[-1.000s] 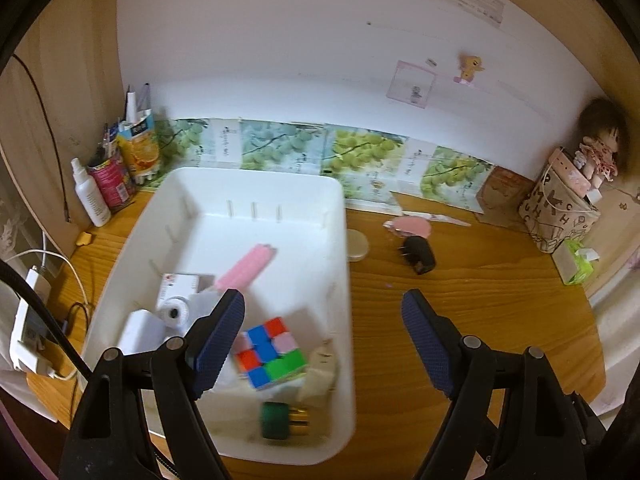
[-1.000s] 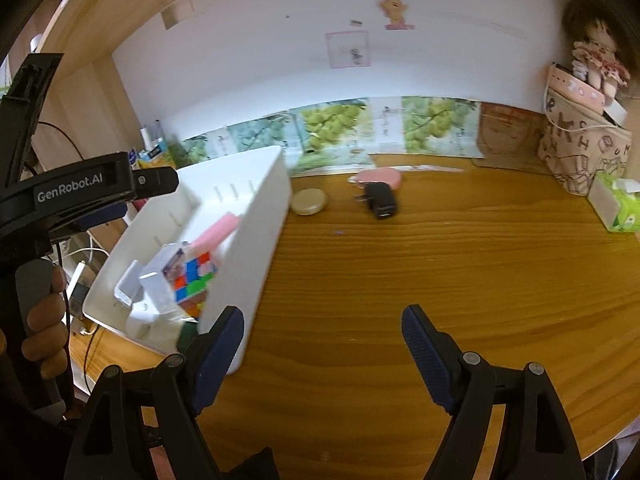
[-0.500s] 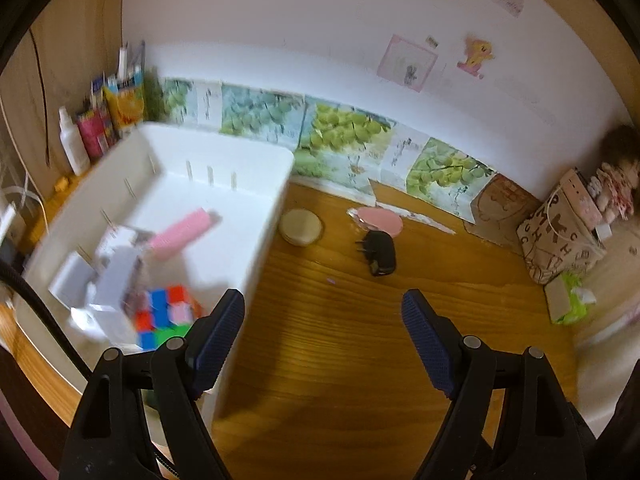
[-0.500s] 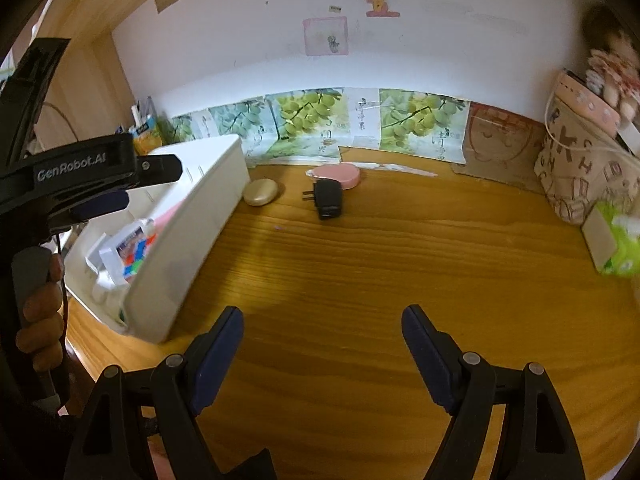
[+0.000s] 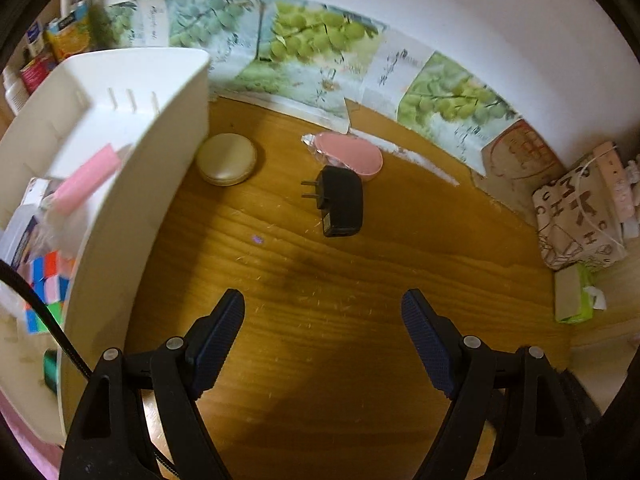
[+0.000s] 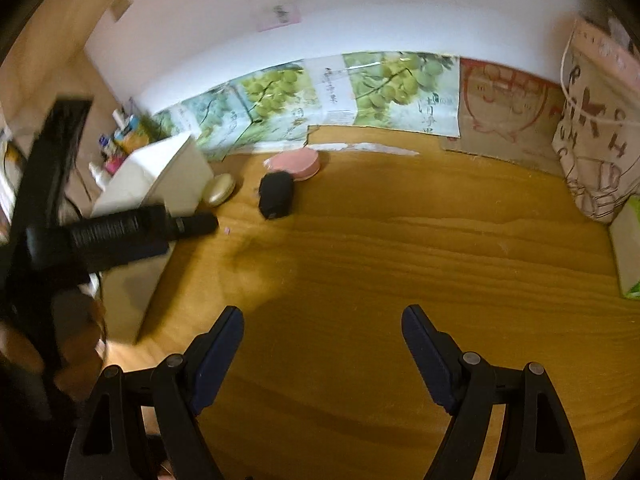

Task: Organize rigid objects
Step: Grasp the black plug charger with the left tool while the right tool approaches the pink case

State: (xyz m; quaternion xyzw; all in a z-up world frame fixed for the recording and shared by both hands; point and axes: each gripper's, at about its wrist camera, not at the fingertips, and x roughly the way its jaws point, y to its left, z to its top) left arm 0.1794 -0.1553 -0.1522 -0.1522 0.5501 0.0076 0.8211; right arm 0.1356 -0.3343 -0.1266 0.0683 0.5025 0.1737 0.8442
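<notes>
Now both grippers empty, jaws spread wide over bare desk [image 5: 340, 360]. Left gripper [image 5: 322, 344] aims at black charger [image 5: 340, 202], lying straight ahead of it on desk, well apart. Charger long axis runs roughly along gripper's line of sight, prongs pointing left; pink case [image 5: 352, 154] touches its far end, round beige compact [image 5: 227, 159] beside white bin [image 5: 132, 184]. Right gripper [image 6: 322, 360] sees charger [image 6: 276, 195] far ahead-left, so left hand judged nearer. Bin already holds cube and other items.
</notes>
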